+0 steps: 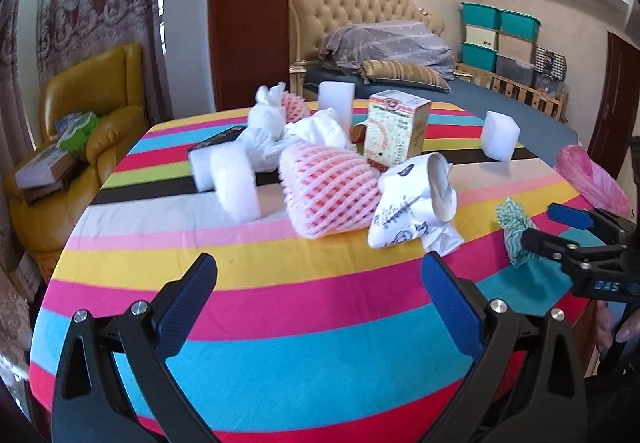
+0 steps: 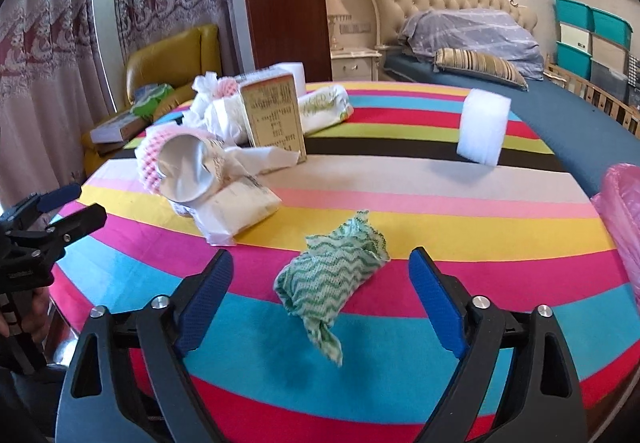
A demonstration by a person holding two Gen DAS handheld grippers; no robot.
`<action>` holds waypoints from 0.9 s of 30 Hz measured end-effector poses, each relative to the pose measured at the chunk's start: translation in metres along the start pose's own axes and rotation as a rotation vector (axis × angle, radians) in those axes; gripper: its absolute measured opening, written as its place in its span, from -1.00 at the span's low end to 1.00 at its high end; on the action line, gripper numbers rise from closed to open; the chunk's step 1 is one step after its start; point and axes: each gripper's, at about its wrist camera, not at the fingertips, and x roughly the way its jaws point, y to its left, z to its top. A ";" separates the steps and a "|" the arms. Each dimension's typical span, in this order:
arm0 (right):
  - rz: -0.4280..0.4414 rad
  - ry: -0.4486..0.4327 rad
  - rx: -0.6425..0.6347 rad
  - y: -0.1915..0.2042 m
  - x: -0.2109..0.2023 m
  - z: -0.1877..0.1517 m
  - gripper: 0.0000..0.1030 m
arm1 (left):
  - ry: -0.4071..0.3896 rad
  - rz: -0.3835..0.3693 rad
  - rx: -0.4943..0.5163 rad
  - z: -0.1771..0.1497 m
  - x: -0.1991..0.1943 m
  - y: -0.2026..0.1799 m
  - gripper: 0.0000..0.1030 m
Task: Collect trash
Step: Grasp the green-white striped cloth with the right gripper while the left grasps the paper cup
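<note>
A: What does the right gripper (image 2: 320, 299) face?

B: Its 2 blue fingers (image 2: 208, 299) stand wide apart, gripping nothing. A crumpled green-and-white cloth (image 2: 330, 279) lies on the striped table (image 2: 440, 219) between them, touching neither finger.

A: And past the fingertips?

B: Ahead and to the left sits a heap of trash: a crushed paper cup (image 2: 186, 173), a white wrapper (image 2: 236, 213), an upright carton (image 2: 274, 115). A white foam block (image 2: 484, 127) stands well ahead to the right. A pink plastic bag (image 2: 620, 211) hangs at the far right edge.

A: The left gripper (image 1: 320, 299)?

B: Its fingers (image 1: 188, 303) are also spread wide and empty, over bare stripes. Beyond the fingertips lie a pink foam net (image 1: 332, 191), the cup (image 1: 436, 183), the carton (image 1: 396, 129) and 2 foam blocks (image 1: 226, 179).
</note>
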 end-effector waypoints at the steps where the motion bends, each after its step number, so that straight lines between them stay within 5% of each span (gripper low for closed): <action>1: -0.002 0.010 0.002 0.003 0.004 -0.001 0.42 | 0.004 -0.002 0.026 0.001 0.005 -0.006 0.92; 5: 0.010 0.050 0.026 0.002 0.012 -0.005 0.06 | 0.005 -0.036 0.085 0.005 0.017 -0.021 0.92; 7: 0.032 0.040 0.031 -0.004 0.010 -0.005 -0.27 | -0.009 -0.042 0.118 0.008 0.021 -0.029 0.92; 10: 0.050 0.005 0.022 0.005 -0.003 -0.012 -0.44 | -0.036 -0.059 0.148 0.012 0.026 -0.040 0.84; 14: 0.035 -0.029 0.030 -0.005 -0.018 -0.006 -0.46 | -0.061 -0.090 0.178 0.023 0.033 -0.055 0.64; 21: 0.049 -0.040 0.070 -0.029 -0.030 0.014 -0.46 | -0.072 -0.103 0.226 0.036 0.057 -0.083 0.62; 27: 0.053 -0.049 0.089 -0.048 -0.024 0.025 -0.46 | -0.011 -0.116 0.221 0.038 0.069 -0.084 0.17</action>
